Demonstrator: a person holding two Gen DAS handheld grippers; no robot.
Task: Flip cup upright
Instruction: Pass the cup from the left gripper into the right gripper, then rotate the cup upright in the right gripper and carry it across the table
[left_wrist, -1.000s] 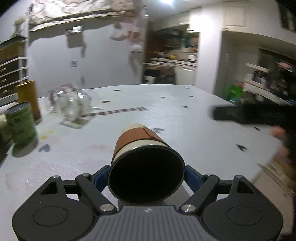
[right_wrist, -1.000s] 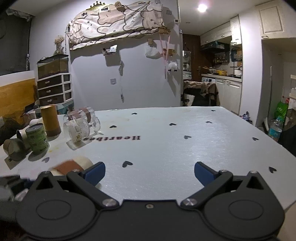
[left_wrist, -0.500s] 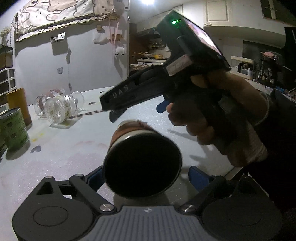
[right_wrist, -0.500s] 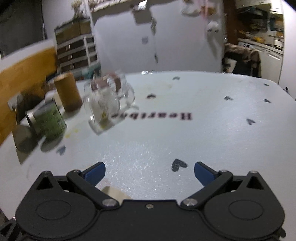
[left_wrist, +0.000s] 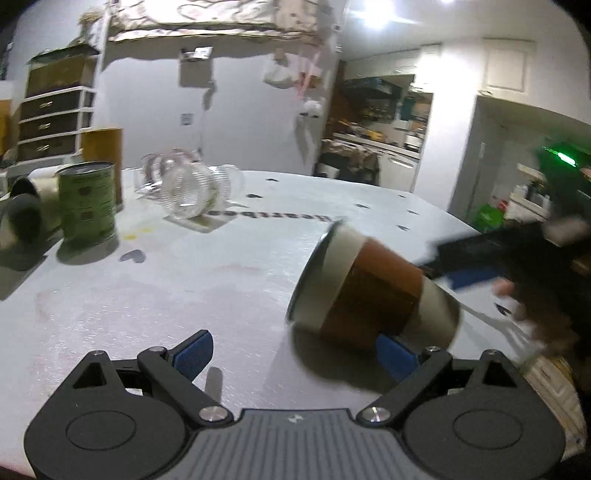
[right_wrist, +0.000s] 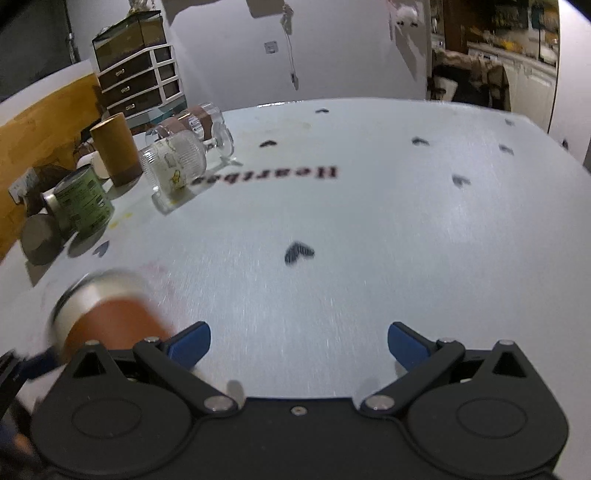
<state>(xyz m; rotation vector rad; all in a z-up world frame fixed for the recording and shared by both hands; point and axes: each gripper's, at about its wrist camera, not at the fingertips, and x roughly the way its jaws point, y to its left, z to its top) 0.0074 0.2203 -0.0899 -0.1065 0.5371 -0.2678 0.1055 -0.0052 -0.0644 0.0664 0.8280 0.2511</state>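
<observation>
The cup (left_wrist: 373, 291) is cream paper with a brown sleeve. It lies tilted on its side on the white table (left_wrist: 221, 288), its mouth toward the left, over the right finger of my left gripper (left_wrist: 295, 350). That gripper is open and holds nothing. The cup shows blurred at the lower left of the right wrist view (right_wrist: 107, 317), beside the left finger of my right gripper (right_wrist: 299, 343), which is open and empty. The right gripper also shows in the left wrist view (left_wrist: 476, 258), just right of the cup.
A green can (left_wrist: 88, 203), a tall brown tube (left_wrist: 103, 155) and glass jars lying on their sides (left_wrist: 188, 188) stand at the table's back left. Grey rolls (right_wrist: 40, 240) sit at the left edge. The table's right edge (left_wrist: 491, 314) runs close behind the cup.
My left gripper has opened and let go of the cup, which has tipped over to the right with its mouth now facing left. The right gripper has come down beside it.
</observation>
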